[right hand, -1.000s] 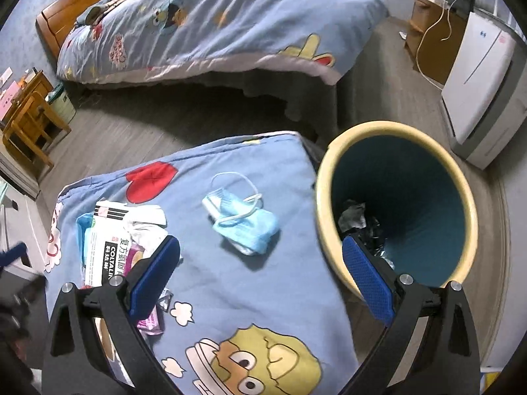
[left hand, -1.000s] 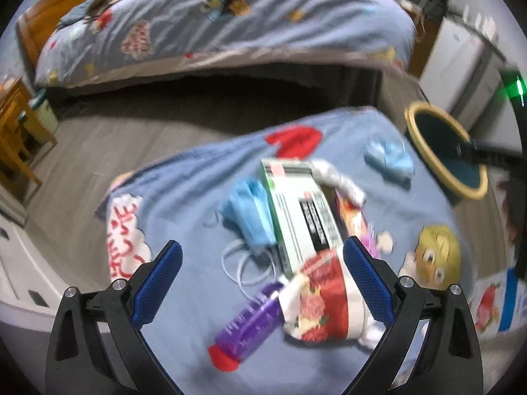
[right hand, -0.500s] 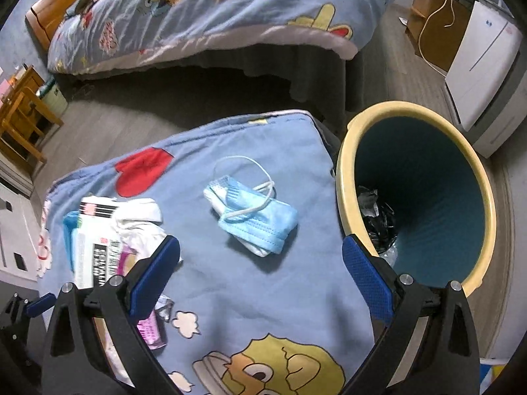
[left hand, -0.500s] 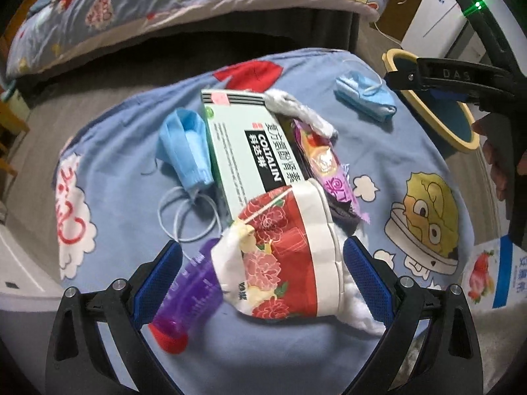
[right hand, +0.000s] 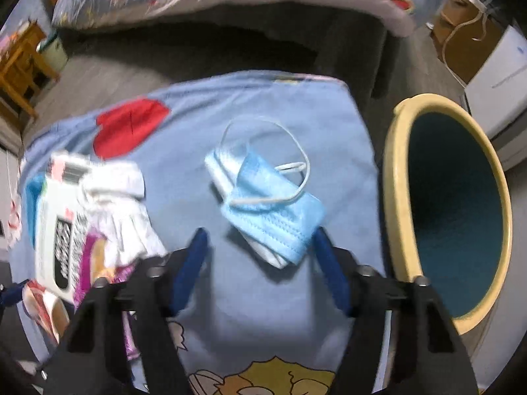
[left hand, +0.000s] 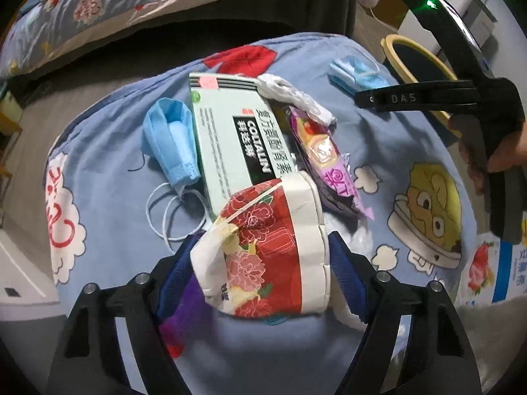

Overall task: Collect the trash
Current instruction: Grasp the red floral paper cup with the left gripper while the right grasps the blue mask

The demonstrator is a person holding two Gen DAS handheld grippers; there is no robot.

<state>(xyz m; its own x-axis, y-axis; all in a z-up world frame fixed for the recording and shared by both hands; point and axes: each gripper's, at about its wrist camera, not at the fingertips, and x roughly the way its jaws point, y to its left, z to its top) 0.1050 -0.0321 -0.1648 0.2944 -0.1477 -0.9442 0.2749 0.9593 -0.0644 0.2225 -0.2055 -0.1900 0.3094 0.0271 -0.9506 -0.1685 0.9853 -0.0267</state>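
Trash [left hand: 263, 247] on cartoon-print blue cloth [left hand: 108, 171]

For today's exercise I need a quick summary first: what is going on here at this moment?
A person holding a gripper in each hand is clearing litter off a blue cartoon blanket. The left gripper has just been closing around a red flowered tissue pack. The right gripper has just been closing over a crumpled blue face mask, beside the yellow bin. Nothing is lifted yet.
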